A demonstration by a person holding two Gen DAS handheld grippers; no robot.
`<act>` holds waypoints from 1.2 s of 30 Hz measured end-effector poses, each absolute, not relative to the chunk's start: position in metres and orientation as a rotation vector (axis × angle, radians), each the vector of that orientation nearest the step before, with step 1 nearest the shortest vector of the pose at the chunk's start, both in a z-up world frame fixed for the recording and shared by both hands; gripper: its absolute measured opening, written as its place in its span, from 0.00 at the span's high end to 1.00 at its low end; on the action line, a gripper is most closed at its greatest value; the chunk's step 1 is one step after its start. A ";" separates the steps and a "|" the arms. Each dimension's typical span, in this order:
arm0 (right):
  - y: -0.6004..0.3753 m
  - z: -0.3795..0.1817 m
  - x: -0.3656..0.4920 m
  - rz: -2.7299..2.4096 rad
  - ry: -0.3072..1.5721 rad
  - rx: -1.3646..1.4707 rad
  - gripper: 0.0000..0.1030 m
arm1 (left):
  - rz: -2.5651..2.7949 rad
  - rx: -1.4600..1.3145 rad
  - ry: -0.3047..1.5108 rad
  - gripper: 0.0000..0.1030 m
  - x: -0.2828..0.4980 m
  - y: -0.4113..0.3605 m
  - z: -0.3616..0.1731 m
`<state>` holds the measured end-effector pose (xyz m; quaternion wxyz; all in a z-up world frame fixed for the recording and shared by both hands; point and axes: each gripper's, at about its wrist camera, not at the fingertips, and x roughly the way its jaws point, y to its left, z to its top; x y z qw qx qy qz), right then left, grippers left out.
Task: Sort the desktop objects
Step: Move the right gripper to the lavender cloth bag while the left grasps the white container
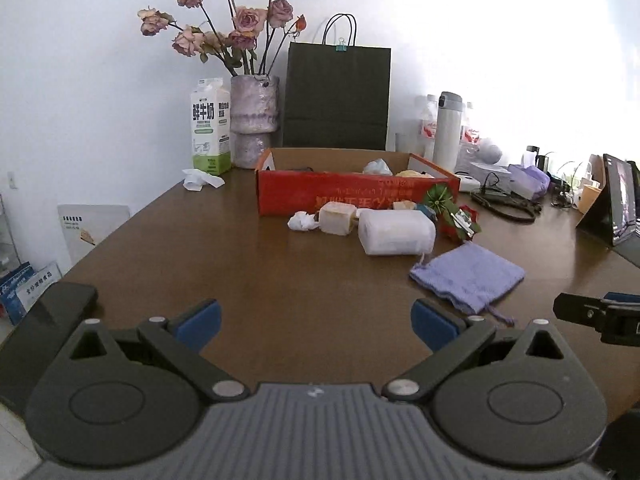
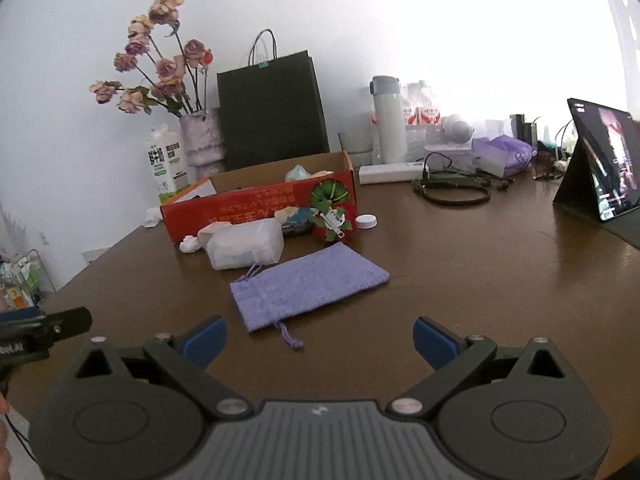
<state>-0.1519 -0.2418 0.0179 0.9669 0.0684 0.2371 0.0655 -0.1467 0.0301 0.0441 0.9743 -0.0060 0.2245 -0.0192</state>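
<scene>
A red cardboard box (image 1: 352, 196) (image 2: 256, 204) stands mid-table with a few items inside. In front of it lie a crumpled white paper (image 1: 303, 221) (image 2: 190, 245), a beige block (image 1: 337, 218), a white plastic pack (image 1: 396, 232) (image 2: 246, 246), a red-green ornament (image 1: 456, 220) (image 2: 332, 220) and a white cap (image 2: 366, 221). A lilac drawstring pouch (image 1: 468, 276) (image 2: 308, 286) lies nearest. My left gripper (image 1: 316, 322) is open over bare wood, left of the pouch. My right gripper (image 2: 320, 340) is open just short of the pouch, over its cord.
At the back stand a milk carton (image 1: 211, 126) (image 2: 166, 164), a vase of dried roses (image 1: 255, 120) (image 2: 200, 140), a dark paper bag (image 1: 337, 100) (image 2: 272, 112) and a flask (image 1: 447, 132) (image 2: 387, 120). Cables (image 2: 452, 190) and a tablet (image 2: 604, 160) sit right. A black phone (image 1: 48, 320) lies left.
</scene>
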 end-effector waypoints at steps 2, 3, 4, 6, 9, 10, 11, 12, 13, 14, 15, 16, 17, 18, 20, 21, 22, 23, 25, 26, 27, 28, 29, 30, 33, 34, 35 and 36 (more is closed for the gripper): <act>-0.240 0.016 -0.155 0.125 0.490 0.140 0.03 | -0.055 -0.024 0.460 0.00 -0.149 0.034 0.042; -0.240 0.014 -0.155 0.134 0.496 0.147 0.03 | -0.050 -0.022 0.471 0.00 -0.149 0.035 0.041; -0.240 0.013 -0.154 0.143 0.500 0.150 0.03 | -0.039 -0.018 0.477 0.00 -0.147 0.034 0.040; -0.238 0.013 -0.154 0.140 0.500 0.155 0.03 | -0.029 -0.019 0.474 0.00 -0.146 0.035 0.040; -0.237 0.012 -0.154 0.143 0.495 0.150 0.03 | -0.030 -0.042 0.491 0.00 -0.141 0.038 0.036; -0.237 0.012 -0.155 0.143 0.494 0.146 0.03 | -0.026 -0.050 0.505 0.00 -0.139 0.040 0.034; -0.237 0.011 -0.155 0.141 0.495 0.141 0.03 | -0.023 -0.056 0.511 0.00 -0.137 0.041 0.031; -0.237 0.011 -0.155 0.141 0.497 0.132 0.03 | -0.014 -0.063 0.513 0.00 -0.136 0.041 0.029; -0.237 0.010 -0.155 0.141 0.496 0.123 0.03 | -0.006 -0.061 0.521 0.00 -0.134 0.041 0.027; -0.239 0.010 -0.154 0.140 0.495 0.119 0.03 | -0.004 -0.055 0.531 0.00 -0.132 0.041 0.025; -0.239 0.010 -0.153 0.139 0.497 0.116 0.03 | -0.015 -0.051 0.535 0.00 -0.130 0.041 0.024; -0.238 0.009 -0.150 0.140 0.502 0.113 0.03 | -0.026 -0.047 0.539 0.00 -0.128 0.040 0.023; -0.238 0.009 -0.147 0.138 0.506 0.111 0.03 | -0.023 -0.045 0.538 0.00 -0.125 0.040 0.022; -0.238 0.009 -0.142 0.134 0.513 0.110 0.03 | -0.020 -0.041 0.540 0.00 -0.122 0.039 0.021; -0.237 0.009 -0.134 0.141 0.531 0.112 0.03 | -0.039 -0.036 0.545 0.00 -0.114 0.037 0.020; -0.236 0.009 -0.128 0.151 0.546 0.107 0.03 | -0.053 -0.035 0.550 0.00 -0.109 0.035 0.019; -0.235 0.008 -0.122 0.155 0.559 0.103 0.03 | -0.072 -0.038 0.553 0.00 -0.103 0.034 0.020; -0.233 0.007 -0.116 0.157 0.576 0.096 0.03 | -0.092 -0.044 0.549 0.00 -0.098 0.033 0.020; -0.230 0.007 -0.102 0.170 0.606 0.086 0.03 | -0.139 -0.048 0.545 0.00 -0.083 0.027 0.023; -0.230 0.007 -0.096 0.179 0.615 0.081 0.03 | -0.162 -0.048 0.542 0.00 -0.073 0.023 0.026; -0.229 0.007 -0.088 0.188 0.620 0.069 0.03 | -0.184 -0.046 0.541 0.00 -0.060 0.019 0.028; -0.229 0.008 -0.080 0.190 0.625 0.051 0.04 | -0.204 -0.043 0.547 0.00 -0.045 0.014 0.030; -0.230 0.008 -0.071 0.187 0.632 0.035 0.05 | -0.211 -0.040 0.559 0.00 -0.033 0.008 0.032; -0.230 0.009 -0.061 0.188 0.640 0.021 0.06 | -0.213 -0.042 0.569 0.00 -0.017 0.002 0.036; -0.232 0.013 -0.034 0.242 0.657 -0.010 0.11 | -0.257 -0.051 0.581 0.00 0.023 -0.021 0.041; -0.232 0.014 -0.025 0.267 0.667 -0.015 0.11 | -0.282 -0.050 0.591 0.00 0.038 -0.031 0.041; -0.232 0.016 -0.017 0.287 0.674 -0.013 0.11 | -0.290 -0.045 0.609 0.00 0.049 -0.038 0.039; -0.232 0.018 -0.009 0.311 0.683 -0.014 0.11 | -0.289 -0.034 0.631 0.00 0.061 -0.048 0.038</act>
